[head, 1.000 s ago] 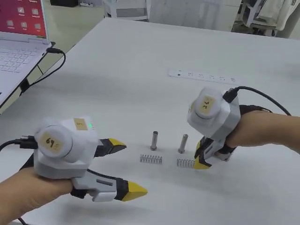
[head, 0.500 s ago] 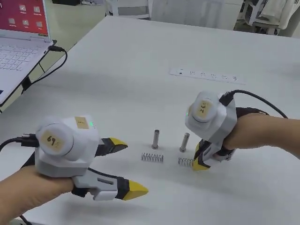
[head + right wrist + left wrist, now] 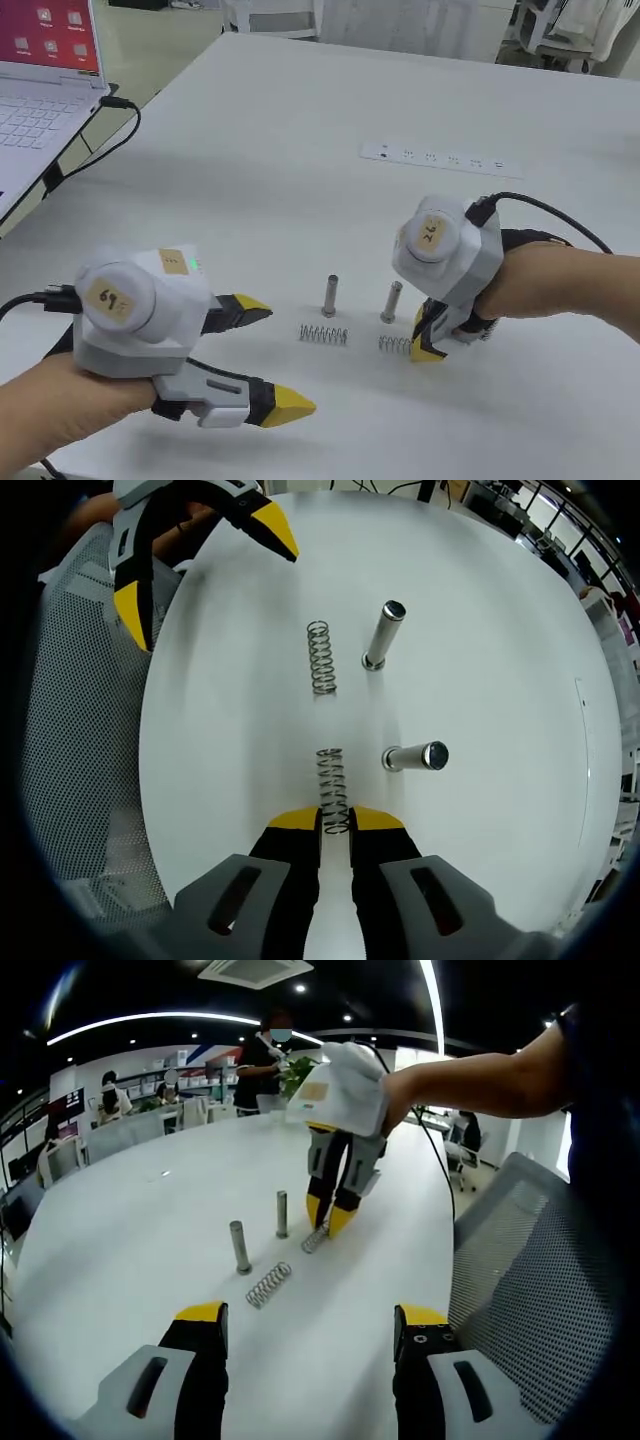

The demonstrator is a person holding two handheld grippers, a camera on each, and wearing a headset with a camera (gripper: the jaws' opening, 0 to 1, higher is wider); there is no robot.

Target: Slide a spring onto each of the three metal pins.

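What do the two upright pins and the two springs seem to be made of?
Pins: probably steel, a smooth grey, slightly glossy finish. Springs: thin coiled wire, likely steel too, bright silvery glints; any plating cannot be told.

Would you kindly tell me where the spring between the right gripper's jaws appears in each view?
Head view: spring lower centre-right, at the right gripper.
Left gripper view: spring just above centre, below that gripper.
Right gripper view: spring lower centre, between the jaws.
Shared landmark: the pin beside it.
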